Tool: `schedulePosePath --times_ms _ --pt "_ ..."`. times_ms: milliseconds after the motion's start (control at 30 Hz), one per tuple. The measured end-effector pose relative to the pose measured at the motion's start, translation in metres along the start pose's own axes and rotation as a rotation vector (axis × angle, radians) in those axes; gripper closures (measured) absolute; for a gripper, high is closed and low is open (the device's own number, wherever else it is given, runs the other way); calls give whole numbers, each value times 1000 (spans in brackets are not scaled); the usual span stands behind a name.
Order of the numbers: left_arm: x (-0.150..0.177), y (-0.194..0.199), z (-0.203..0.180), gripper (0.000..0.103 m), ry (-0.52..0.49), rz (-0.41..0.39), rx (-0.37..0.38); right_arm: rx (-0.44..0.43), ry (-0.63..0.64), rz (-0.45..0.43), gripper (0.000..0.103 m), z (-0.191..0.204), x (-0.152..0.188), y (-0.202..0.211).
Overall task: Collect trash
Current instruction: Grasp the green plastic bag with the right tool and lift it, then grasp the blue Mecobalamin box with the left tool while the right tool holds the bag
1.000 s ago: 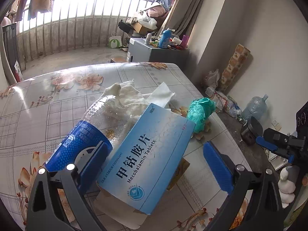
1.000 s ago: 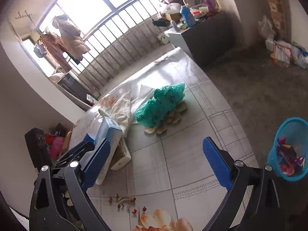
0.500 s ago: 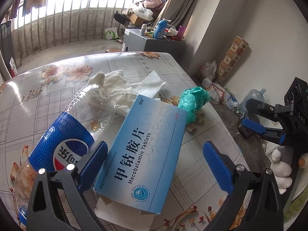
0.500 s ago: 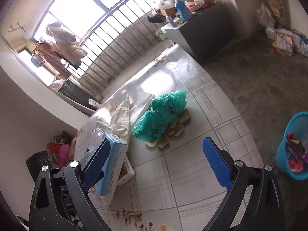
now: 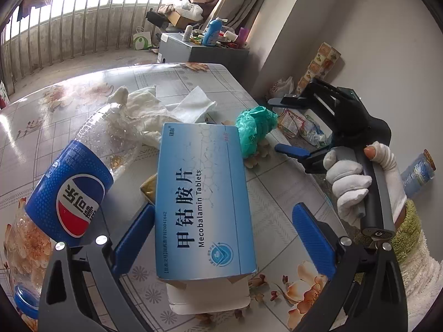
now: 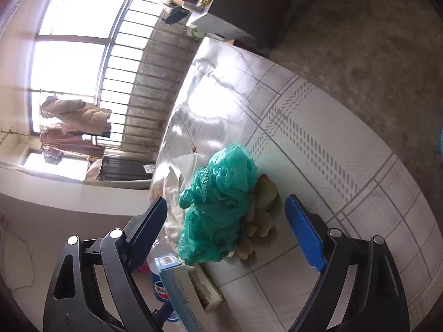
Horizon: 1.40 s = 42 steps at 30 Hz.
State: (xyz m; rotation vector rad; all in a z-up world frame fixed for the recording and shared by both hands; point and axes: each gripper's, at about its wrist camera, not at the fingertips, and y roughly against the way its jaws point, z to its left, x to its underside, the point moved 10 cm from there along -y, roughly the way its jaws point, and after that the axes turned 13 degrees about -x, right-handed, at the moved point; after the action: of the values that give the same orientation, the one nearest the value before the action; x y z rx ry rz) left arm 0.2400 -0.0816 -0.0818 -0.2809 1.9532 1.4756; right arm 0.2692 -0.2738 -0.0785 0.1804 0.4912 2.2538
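Note:
A blue Mecobalamin tablet box [image 5: 203, 199] lies on the floral table between the fingers of my open left gripper [image 5: 221, 238]. An empty Pepsi bottle [image 5: 69, 185] lies to its left, with crumpled white tissues [image 5: 155, 110] behind. A crumpled green plastic bag [image 6: 218, 207] sits between the open fingers of my right gripper [image 6: 227, 221], just above the table; the bag [image 5: 254, 130] and the right gripper [image 5: 279, 123] also show in the left wrist view. The box [image 6: 180, 293] shows low in the right wrist view.
A white flat box [image 5: 207, 296] lies under the tablet box. The table [image 5: 277, 193] ends at the right, with floor clutter and a water jug [image 5: 418, 171] beyond. A grey cabinet [image 5: 202, 52] with bottles stands behind the table.
My right gripper has moved in over the green bag, which now sits between its fingers. My left gripper has shifted closer along the tablet box. Both stay open.

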Motion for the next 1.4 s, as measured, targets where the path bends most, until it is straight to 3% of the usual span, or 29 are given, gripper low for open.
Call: schedulePosePath --times_ms 200,300,333,433,600,733,933,1100,1400 --pt "-9 7 4 6 10 -61 -68 21 27 60 28 15 10 -16" --pt "-10 -2 11 6 14 -45 -129 47 47 66 44 14 11 -22" --pt "-10 -4 13 6 18 -37 -132 56 45 67 55 13 10 -22" --pt "-11 -3 11 6 30 -35 -119 1 5 63 61 6 7 -18" --pt "-14 -7 13 6 26 -15 -163 -30 27 61 62 8 12 12" --pt "-12 -14 17 6 57 25 -168 -36 97 120 62 13 34 39" --pt "-9 -16 9 6 33 36 -150 48 233 206 61 8 93 67" --pt "-9 -21 2 6 1 32 -169 148 298 199 59 -2 111 69" --pt "0 -35 14 32 32 67 -201 110 252 186 59 -8 106 74"
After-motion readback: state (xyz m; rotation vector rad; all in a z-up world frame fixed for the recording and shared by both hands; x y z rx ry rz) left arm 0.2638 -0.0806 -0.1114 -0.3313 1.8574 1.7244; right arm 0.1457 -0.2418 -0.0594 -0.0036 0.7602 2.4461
